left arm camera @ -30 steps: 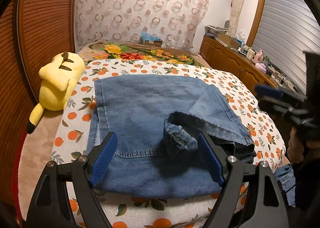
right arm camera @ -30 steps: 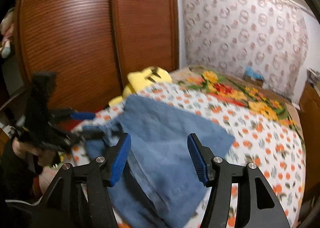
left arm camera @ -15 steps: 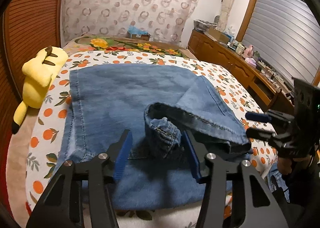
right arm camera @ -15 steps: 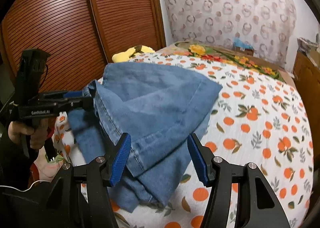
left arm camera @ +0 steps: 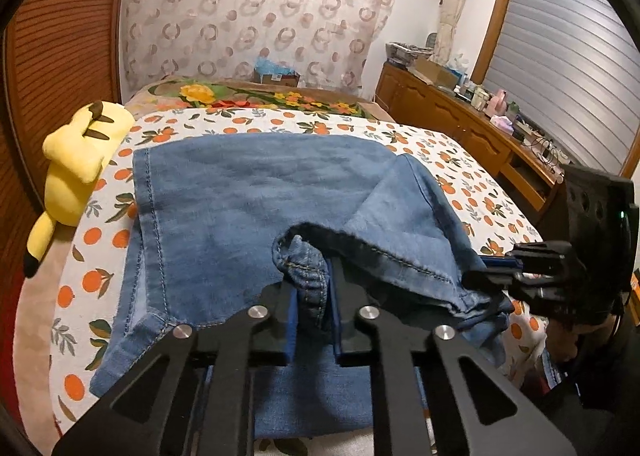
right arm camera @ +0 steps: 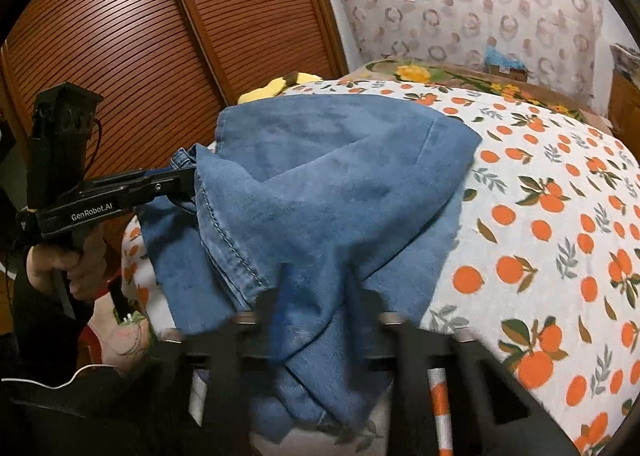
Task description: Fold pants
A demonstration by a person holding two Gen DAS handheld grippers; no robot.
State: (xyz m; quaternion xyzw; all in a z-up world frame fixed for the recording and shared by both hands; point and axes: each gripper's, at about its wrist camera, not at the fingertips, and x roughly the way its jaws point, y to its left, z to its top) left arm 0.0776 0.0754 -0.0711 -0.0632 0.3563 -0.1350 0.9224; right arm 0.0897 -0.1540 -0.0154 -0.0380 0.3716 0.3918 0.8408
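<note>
Blue denim pants [left arm camera: 240,196] lie spread on the bed, one part folded over towards the near right. My left gripper [left arm camera: 312,284] is closing, its blue pads pinching a bunched seam at the near edge; the right wrist view shows it [right arm camera: 188,176] from the side, clamped on the cloth. My right gripper [right arm camera: 316,280] is blurred and closing, with a thick fold of the pants [right arm camera: 340,160] between its fingers. From the left wrist view it [left arm camera: 486,270] grips the near right corner of the denim.
The bed sheet [left arm camera: 460,176] has an orange-fruit print. A yellow plush toy [left arm camera: 80,152] lies at the bed's left edge by the louvred wooden doors [right arm camera: 160,36]. A wooden dresser [left arm camera: 460,116] with clutter runs along the right. A hand [right arm camera: 60,260] holds the left gripper.
Both grippers went from wide open to closed on the denim. The right one dropped down onto the near right fold; the left one edged forward over the bunched seam.
</note>
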